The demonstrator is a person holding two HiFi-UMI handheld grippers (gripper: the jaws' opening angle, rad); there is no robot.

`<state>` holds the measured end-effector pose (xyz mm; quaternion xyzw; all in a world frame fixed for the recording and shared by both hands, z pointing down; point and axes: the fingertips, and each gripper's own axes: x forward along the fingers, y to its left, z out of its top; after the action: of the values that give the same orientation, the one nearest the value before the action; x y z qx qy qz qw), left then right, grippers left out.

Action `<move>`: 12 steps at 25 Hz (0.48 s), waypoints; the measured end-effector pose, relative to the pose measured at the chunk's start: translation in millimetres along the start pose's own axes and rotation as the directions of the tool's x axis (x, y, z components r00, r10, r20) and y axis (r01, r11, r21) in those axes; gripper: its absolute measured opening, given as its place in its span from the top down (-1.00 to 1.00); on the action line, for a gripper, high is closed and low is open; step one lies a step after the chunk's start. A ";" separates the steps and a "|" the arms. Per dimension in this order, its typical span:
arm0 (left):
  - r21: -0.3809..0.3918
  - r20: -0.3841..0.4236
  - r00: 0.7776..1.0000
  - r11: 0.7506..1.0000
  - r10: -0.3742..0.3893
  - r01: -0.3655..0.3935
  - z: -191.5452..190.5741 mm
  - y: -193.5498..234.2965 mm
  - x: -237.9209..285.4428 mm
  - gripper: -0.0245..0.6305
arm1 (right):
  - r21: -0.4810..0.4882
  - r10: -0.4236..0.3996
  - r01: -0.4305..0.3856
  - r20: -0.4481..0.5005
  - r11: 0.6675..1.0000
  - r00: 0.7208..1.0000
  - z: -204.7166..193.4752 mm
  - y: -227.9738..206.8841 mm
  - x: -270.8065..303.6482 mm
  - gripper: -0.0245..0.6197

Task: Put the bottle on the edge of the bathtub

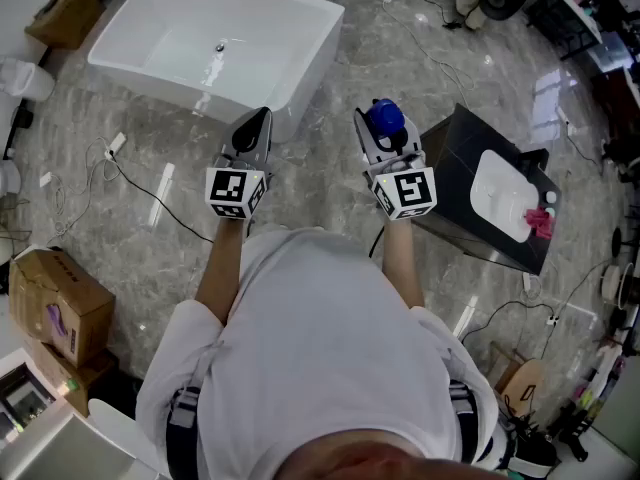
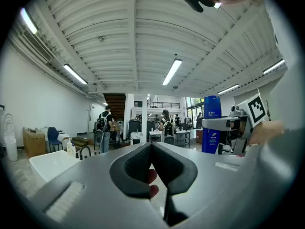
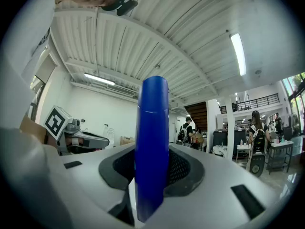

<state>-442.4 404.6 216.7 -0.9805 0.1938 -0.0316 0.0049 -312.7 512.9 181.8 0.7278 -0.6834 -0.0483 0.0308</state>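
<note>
The right gripper's (image 3: 151, 171) 2 jaws are closed on the blue bottle (image 3: 152, 137), their dark pads pressing its sides. The bottle stands upright in the grip, its top well above the jaws. The left gripper's (image 2: 151, 148) 2 jaws meet at the tips with nothing between them.

From the head view, both grippers are held out side by side in front of the person, each with its marker cube facing up. The bottle hangs over the grey floor (image 1: 330, 183), between the bathtub (image 1: 318, 56) and a black cabinet (image 1: 462, 148). It is near the bathtub's closest corner but not touching it, and not over its edge. The left gripper points at that same corner.

The bathtub is white and sits up and to the left. The cabinet on the right carries a white basin (image 1: 498, 190). A cardboard box (image 1: 60, 303) stands at the far left.
</note>
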 end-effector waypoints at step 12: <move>0.029 -0.031 0.999 1.000 0.007 -0.007 -10.7 -23.7 12.2 0.94 | 0.015 0.024 -0.023 -0.015 1.000 1.000 -23.2 -35.1 -15.7 0.50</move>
<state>-422.7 422.0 228.6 -0.9791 0.1968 -0.0497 0.0159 -276.2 530.3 201.4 0.7202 -0.6920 -0.0374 0.0312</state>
